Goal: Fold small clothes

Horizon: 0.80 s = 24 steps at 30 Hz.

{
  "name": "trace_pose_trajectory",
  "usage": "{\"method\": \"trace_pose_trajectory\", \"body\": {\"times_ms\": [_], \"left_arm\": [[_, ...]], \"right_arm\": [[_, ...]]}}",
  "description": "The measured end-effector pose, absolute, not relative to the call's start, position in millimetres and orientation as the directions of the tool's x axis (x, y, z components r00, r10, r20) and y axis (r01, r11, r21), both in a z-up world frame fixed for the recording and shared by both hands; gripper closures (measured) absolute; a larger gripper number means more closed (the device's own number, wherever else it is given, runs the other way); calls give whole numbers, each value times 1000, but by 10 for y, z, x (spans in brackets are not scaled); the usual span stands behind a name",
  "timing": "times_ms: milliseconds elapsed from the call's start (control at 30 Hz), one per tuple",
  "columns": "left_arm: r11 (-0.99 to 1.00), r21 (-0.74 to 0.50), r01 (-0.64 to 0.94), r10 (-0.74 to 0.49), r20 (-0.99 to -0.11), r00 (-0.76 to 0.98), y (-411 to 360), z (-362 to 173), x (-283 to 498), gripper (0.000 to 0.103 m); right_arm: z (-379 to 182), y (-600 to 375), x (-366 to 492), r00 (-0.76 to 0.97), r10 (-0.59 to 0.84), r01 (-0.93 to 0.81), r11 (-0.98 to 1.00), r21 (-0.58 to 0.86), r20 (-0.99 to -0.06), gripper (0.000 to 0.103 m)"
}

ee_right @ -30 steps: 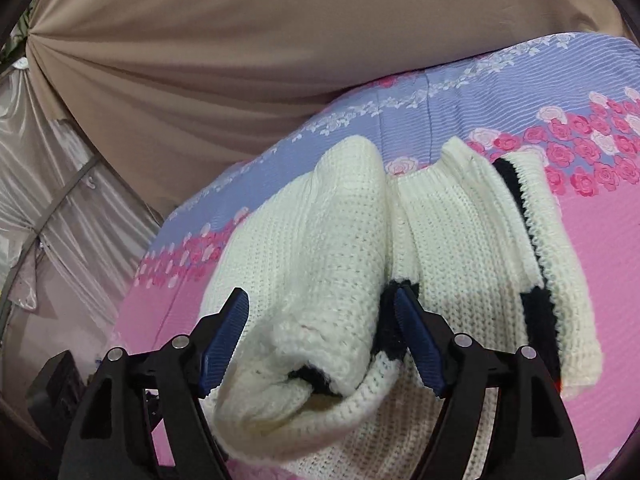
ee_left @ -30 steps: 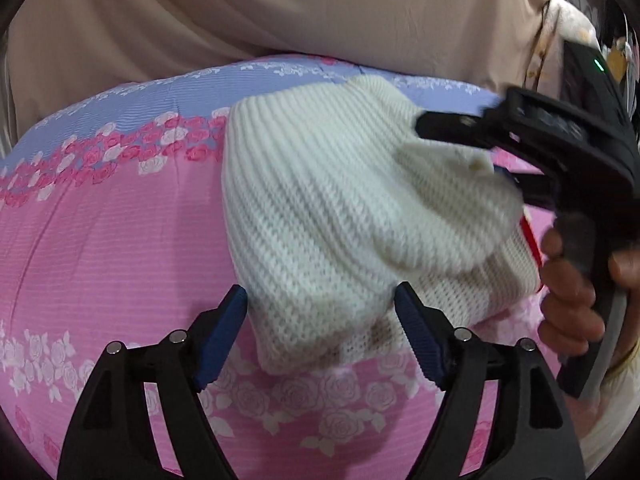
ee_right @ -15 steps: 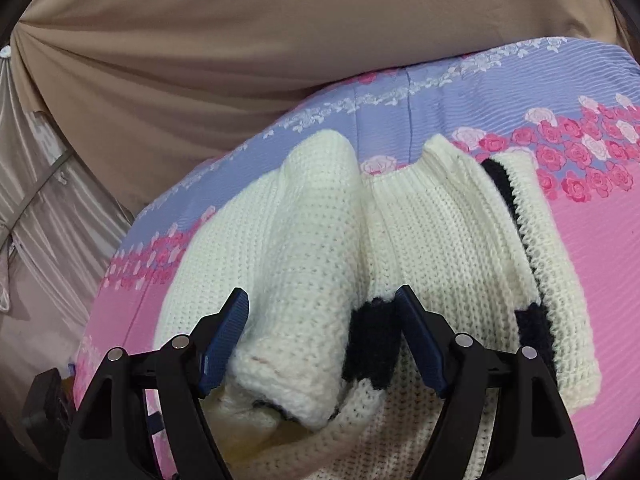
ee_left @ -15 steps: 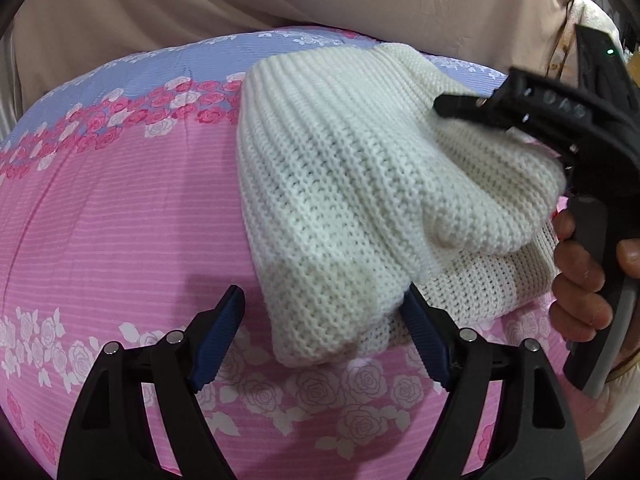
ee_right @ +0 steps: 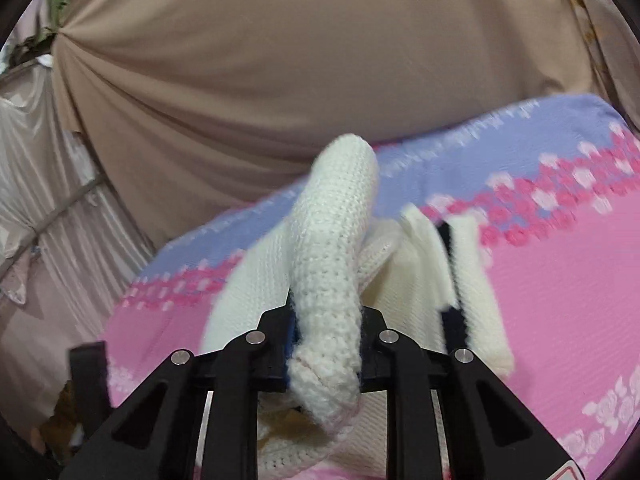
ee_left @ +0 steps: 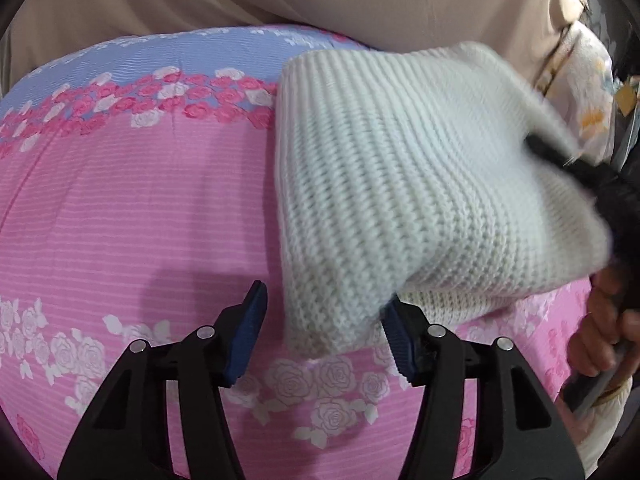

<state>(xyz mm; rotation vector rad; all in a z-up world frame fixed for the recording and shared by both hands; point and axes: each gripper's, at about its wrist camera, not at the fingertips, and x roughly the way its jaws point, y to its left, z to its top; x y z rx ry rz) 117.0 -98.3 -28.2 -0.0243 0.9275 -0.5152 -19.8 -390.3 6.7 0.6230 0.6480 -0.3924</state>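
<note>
- Left wrist view: the left gripper [ee_left: 324, 338] has just been closing, yet its 2 blue pads [ee_left: 245, 340] remain spread. The near corner of the cream knit sweater [ee_left: 400, 184] sits between them; the right pad touches the knit edge, the left pad stands clear of it. No pinch is made here yet.
- Left wrist view: the sweater lies on the pink floral bedsheet [ee_left: 132, 216], and its folded upper layer has shifted toward the right edge of the view, where the right gripper [ee_left: 576, 168] appears blurred at the fabric. The person's hand [ee_left: 600, 328] holds its handle.
- Right wrist view: the right gripper [ee_right: 326, 344] has just been closing and now pinches a rolled fold of the cream knit sweater [ee_right: 332, 248] tightly between its pads. 0.5 s ago the same fold lay loose between wide jaws.
- Right wrist view: the rest of the garment, with its black trim [ee_right: 452, 280], rests on the pink floral bedsheet [ee_right: 560, 300]. Background blur indicates motion.
- Judgement: the fold is secured on 1 side only; the left corner needs a firm pinch before the layer can be carried across evenly.
</note>
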Motion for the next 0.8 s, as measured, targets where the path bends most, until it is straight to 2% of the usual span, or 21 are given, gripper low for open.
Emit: {"method": "trace_pose_trajectory", "body": {"times_ms": [33, 100, 200, 267, 367, 433, 500, 533, 600, 733, 800], "left_arm": [[875, -240, 420, -438, -763, 475, -1026, -318, 1150, 48], [873, -232, 428, -437, -760, 481, -1074, -311, 1077, 49], [861, -224, 457, -458, -733, 504, -1068, -141, 921, 48], [854, -220, 471, -477, -692, 542, -999, 57, 835, 46], [853, -224, 471, -494, -638, 591, -944, 330, 874, 35], [859, -204, 469, -483, -624, 614, -987, 430, 1013, 35], [864, -191, 466, -472, -629, 617, -1098, 447, 1151, 35], [865, -198, 461, -471, -636, 611, -1145, 431, 1239, 35], [863, -216, 456, -475, -652, 591, -1204, 378, 1353, 35], [875, -189, 445, -443, -680, 584, -1339, 244, 1459, 35], [877, -175, 447, -430, -701, 569, -1416, 136, 1500, 35]], "right_arm": [[-182, -3991, -210, 689, -135, 559, 724, 404, -712, 84], [-300, -4079, -328, 735, -92, 527, 701, 481, -672, 84], [-195, -4108, -310, 734, -86, 520, 709, 477, -673, 80], [-194, -4117, -276, 734, -72, 514, 709, 483, -675, 74], [-112, -4191, -220, 751, -66, 504, 700, 506, -657, 64], [-29, -4263, -91, 748, -77, 505, 711, 490, -659, 49], [-48, -4342, 80, 731, -26, 488, 718, 496, -681, 47], [-90, -4383, 192, 709, -4, 492, 720, 491, -705, 53], [-29, -4380, 316, 689, -6, 477, 756, 449, -724, 85], [374, -4376, 124, 759, -134, 467, 794, 389, -637, 88], [236, -4521, 115, 728, -149, 506, 775, 379, -669, 88]]}}
